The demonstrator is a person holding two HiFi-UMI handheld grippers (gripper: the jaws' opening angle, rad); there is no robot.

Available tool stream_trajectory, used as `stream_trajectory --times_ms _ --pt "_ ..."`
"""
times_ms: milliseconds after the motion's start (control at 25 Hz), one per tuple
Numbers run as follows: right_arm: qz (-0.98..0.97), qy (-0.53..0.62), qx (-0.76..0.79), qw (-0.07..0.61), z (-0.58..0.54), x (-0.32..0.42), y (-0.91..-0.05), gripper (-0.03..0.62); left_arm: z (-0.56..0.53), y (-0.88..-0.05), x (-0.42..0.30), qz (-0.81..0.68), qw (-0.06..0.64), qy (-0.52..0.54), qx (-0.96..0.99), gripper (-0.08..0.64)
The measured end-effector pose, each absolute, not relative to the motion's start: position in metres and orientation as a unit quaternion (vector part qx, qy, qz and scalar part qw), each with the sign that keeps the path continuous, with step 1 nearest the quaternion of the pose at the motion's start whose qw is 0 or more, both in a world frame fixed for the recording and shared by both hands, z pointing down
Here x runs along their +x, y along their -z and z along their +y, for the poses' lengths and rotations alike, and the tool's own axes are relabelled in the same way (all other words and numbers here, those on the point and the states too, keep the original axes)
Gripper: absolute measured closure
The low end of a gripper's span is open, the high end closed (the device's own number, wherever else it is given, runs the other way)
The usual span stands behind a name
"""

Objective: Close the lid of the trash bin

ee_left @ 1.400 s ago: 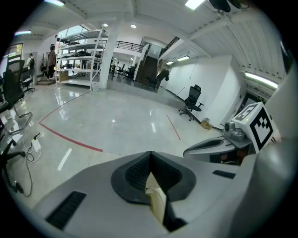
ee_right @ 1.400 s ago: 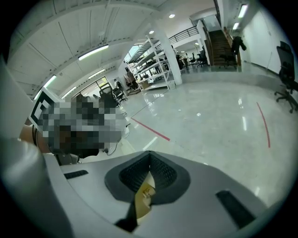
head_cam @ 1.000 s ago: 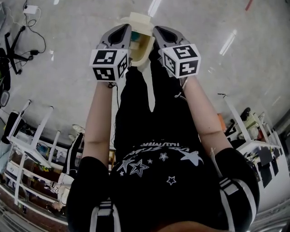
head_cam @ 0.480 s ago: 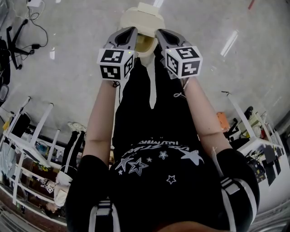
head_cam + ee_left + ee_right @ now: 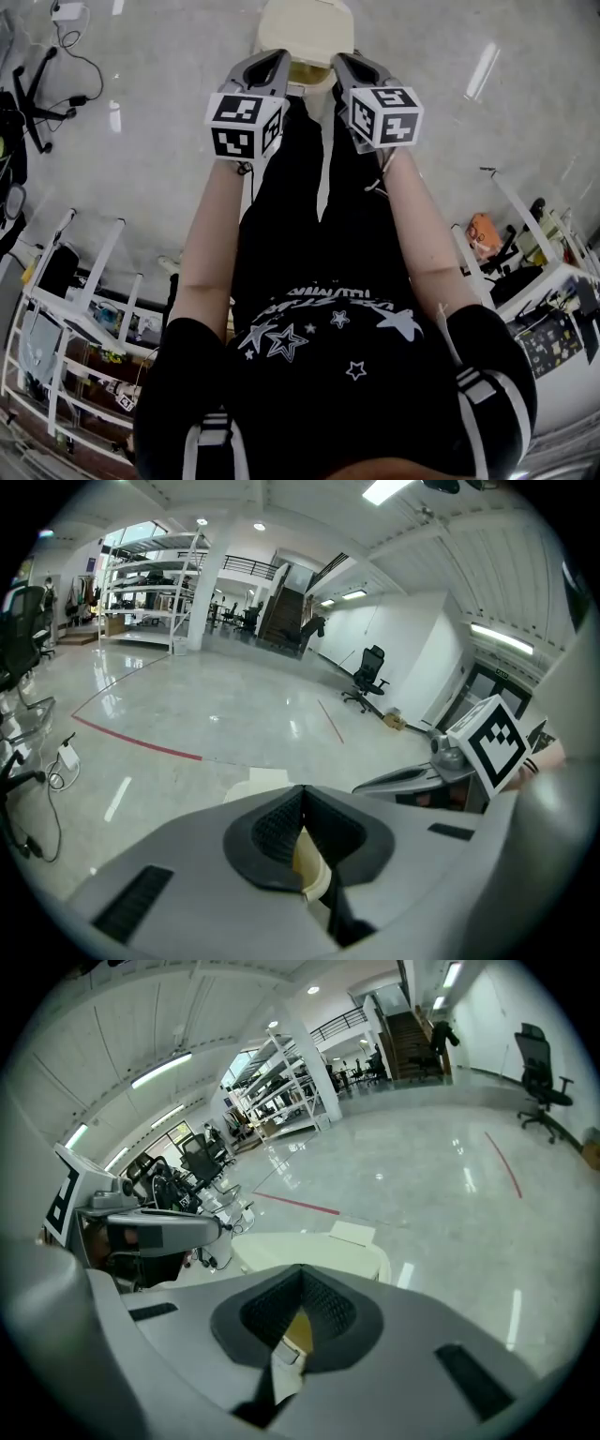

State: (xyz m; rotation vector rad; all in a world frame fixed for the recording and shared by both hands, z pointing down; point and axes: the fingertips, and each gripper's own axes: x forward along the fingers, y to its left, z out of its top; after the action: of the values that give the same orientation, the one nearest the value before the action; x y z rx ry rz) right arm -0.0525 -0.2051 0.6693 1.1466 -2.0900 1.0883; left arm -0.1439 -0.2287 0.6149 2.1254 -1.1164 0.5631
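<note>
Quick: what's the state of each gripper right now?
Left gripper: shut, tips together. An edge of the cream plastic trash bin shows in the hollow behind the pads; whether it is gripped cannot be told.
Right gripper: shut, tips together, likewise.

I see a glossy grey floor (image 5: pixel 234 714) with a red line (image 5: pixel 141 742), white shelving (image 5: pixel 155 602), a black office chair (image 5: pixel 367 672) and lit ceiling strips (image 5: pixel 389 489).

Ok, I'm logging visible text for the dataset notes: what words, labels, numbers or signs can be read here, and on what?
The shirt print: one line of white letters above stars, upside down, too distorted to read.
The marker cube on the left tool and the one on the right tool: black-and-white squares, no words.
The trash bin: no label visible.
</note>
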Motion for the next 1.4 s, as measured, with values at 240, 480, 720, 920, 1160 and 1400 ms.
stream_trajectory --times_ms 240,480,720,920,1160,1400 --pt "-0.754 -0.421 0.427 0.268 -0.178 -0.058 -0.696 0.588 -0.208 -0.634 -0.154 -0.423 0.342 -0.221 0.809 0.549" --pt "-0.747 -0.430 0.418 0.287 -0.161 -0.065 -0.720 0.588 -0.191 -0.658 -0.164 -0.422 0.356 -0.229 0.802 0.549" --pt "-0.744 -0.441 0.396 0.308 -0.142 -0.067 -0.749 0.588 -0.179 -0.683 -0.165 -0.423 0.369 -0.241 0.791 0.549" --pt "-0.743 -0.447 0.382 0.319 -0.132 -0.070 -0.771 0.588 -0.170 -0.708 -0.163 -0.421 0.376 -0.255 0.785 0.549" --pt "-0.739 -0.460 0.364 0.332 -0.125 -0.074 -0.794 0.588 -0.158 -0.736 -0.161 -0.413 0.393 -0.272 0.775 0.549" --pt "-0.732 -0.469 0.356 0.343 -0.123 -0.078 -0.810 0.588 -0.156 -0.762 -0.165 -0.412 0.407 -0.288 0.762 0.549"
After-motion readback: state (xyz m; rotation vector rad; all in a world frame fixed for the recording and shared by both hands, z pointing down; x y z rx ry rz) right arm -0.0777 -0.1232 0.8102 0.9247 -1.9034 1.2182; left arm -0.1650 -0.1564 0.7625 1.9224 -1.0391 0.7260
